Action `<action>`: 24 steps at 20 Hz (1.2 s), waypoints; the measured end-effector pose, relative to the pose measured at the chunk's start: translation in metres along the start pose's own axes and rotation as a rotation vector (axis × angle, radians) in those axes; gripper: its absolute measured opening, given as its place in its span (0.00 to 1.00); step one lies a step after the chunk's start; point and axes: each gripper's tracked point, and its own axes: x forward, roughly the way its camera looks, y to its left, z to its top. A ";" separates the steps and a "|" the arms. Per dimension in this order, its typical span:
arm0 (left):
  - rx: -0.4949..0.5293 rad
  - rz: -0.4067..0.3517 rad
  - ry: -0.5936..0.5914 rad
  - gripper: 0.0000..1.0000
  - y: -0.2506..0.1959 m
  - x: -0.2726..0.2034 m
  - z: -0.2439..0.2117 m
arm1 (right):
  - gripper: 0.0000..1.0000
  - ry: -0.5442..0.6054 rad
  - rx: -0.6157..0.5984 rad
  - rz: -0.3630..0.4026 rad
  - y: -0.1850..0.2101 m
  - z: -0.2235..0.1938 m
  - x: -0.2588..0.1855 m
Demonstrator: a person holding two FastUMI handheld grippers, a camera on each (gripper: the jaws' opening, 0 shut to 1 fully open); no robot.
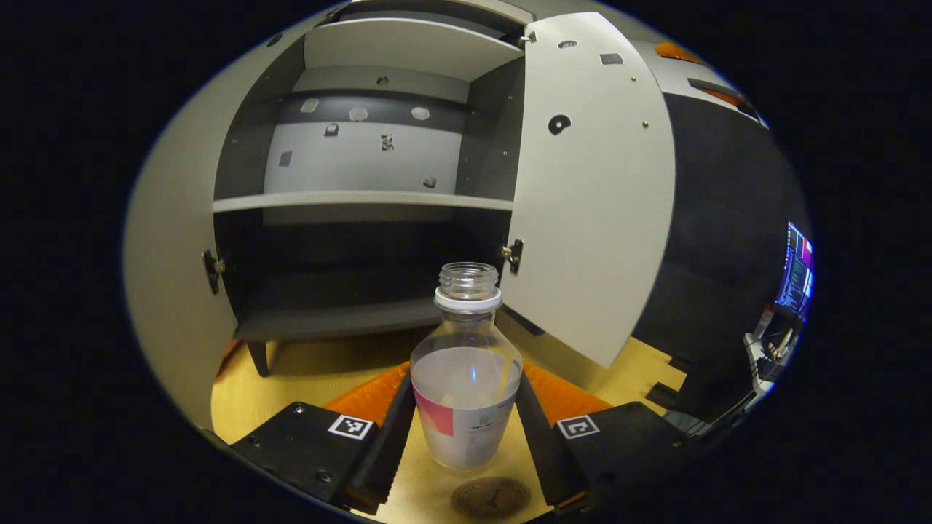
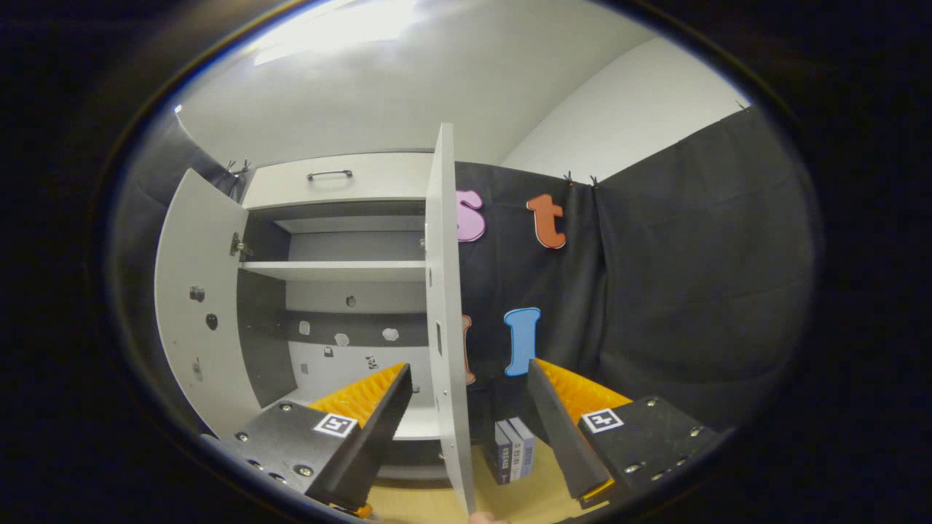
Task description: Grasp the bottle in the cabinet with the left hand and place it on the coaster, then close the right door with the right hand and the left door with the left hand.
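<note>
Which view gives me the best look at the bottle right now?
The left gripper view: the bottle stands upright, uncapped, centred between the left gripper fingers, with the coaster just in front. The right gripper view looks along the right door's edge into the cabinet instead.

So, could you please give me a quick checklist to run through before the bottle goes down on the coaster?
1. Left gripper holds the bottle: ok, both fingers press its sides.
2. Bottle out of the cabinet: ok, it hangs in front of the shelves.
3. Bottle over the coaster: not ok, the coaster lies nearer the camera than the bottle's base.
4. Bottle upright: ok; it has no cap, liquid inside.
5. Right gripper ready at the right door: ok, open, door edge between its fingers.
6. Both doors open: ok.
</note>
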 end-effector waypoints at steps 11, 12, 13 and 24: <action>-0.068 0.029 0.140 0.77 -0.010 -0.020 -0.087 | 0.94 0.046 -0.036 0.028 -0.005 -0.011 0.009; -0.064 0.028 0.140 0.77 -0.011 -0.023 -0.089 | 0.96 0.051 -0.037 0.029 -0.005 -0.012 0.010; -0.063 0.029 0.113 0.78 -0.011 -0.022 -0.087 | 0.96 0.056 -0.037 0.029 -0.007 -0.013 0.012; -0.023 0.039 0.150 0.80 -0.025 -0.041 -0.102 | 0.96 0.084 -0.075 0.036 -0.006 -0.025 0.004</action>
